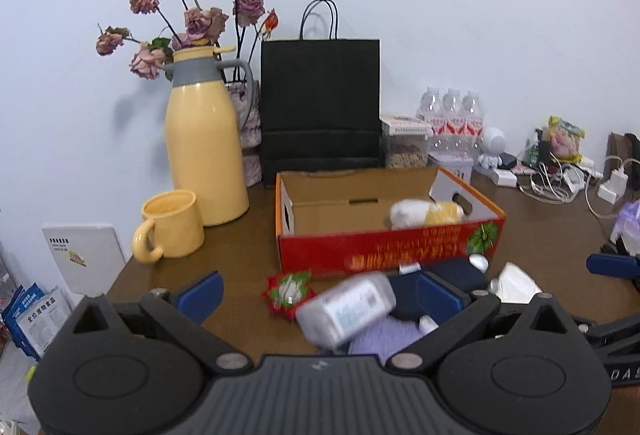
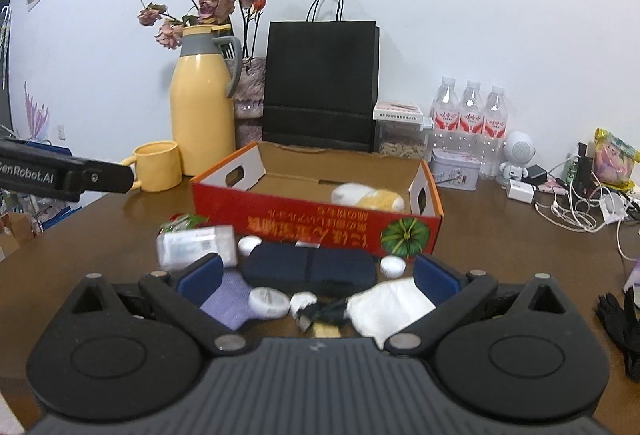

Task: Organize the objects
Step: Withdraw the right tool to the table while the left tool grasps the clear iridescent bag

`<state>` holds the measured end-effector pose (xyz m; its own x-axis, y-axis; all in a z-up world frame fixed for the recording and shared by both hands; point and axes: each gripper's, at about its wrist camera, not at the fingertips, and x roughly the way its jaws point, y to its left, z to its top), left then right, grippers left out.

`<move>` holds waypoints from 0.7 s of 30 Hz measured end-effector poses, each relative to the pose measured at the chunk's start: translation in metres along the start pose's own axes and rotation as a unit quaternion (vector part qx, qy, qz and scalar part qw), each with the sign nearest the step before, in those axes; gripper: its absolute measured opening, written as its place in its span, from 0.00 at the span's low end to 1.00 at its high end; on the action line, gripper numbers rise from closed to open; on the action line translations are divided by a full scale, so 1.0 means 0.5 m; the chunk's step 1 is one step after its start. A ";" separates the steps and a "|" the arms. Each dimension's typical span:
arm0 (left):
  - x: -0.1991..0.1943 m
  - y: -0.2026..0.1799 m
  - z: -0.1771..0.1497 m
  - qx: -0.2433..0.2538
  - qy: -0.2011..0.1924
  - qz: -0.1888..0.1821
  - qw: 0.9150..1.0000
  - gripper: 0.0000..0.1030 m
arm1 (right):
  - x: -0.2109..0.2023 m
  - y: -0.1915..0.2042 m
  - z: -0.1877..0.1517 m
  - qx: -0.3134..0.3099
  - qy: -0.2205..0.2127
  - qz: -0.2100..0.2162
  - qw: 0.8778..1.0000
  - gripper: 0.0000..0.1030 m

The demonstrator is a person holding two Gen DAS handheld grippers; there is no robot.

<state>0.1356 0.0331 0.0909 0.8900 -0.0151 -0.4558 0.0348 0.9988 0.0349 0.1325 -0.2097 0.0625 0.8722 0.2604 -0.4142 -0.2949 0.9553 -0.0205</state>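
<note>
Hovering with blue pads spread apart, the left claw (image 1: 320, 293) frames a blurred clear plastic bottle (image 1: 346, 309), seemingly readying a grab. The right claw (image 2: 316, 275), equally wide, waits over a navy fabric case (image 2: 310, 267). At twelve o'clock, the red cardboard box (image 2: 320, 211) already holds a white-and-yellow plush (image 2: 368, 197). Small items underneath are partly hidden.

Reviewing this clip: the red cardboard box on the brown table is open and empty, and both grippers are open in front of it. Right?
Not quite. The red cardboard box is open but not empty: a white and yellow plush item lies inside near its right end, as the right wrist view shows. The left gripper and right gripper are indeed open in front of it, on the brown table.
</note>
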 end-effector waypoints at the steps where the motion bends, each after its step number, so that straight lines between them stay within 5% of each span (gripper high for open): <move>1: -0.004 0.001 -0.012 0.000 0.003 -0.001 1.000 1.00 | -0.006 0.003 -0.007 -0.001 0.002 0.000 1.000 1.00; 18: 0.020 -0.010 -0.169 -0.004 0.078 -0.040 0.996 1.00 | -0.009 0.060 -0.117 -0.009 0.068 0.017 0.997 1.00; 21: 0.037 -0.013 -0.182 -0.013 0.086 -0.047 0.995 0.92 | 0.000 0.065 -0.125 -0.010 0.079 0.017 0.997 1.00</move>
<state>0.1105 0.0305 0.0013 0.7924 -0.1016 -0.6015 0.0992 0.9944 -0.0373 0.0984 -0.1874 0.0047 0.7897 0.2661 -0.5528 -0.3324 0.9429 -0.0211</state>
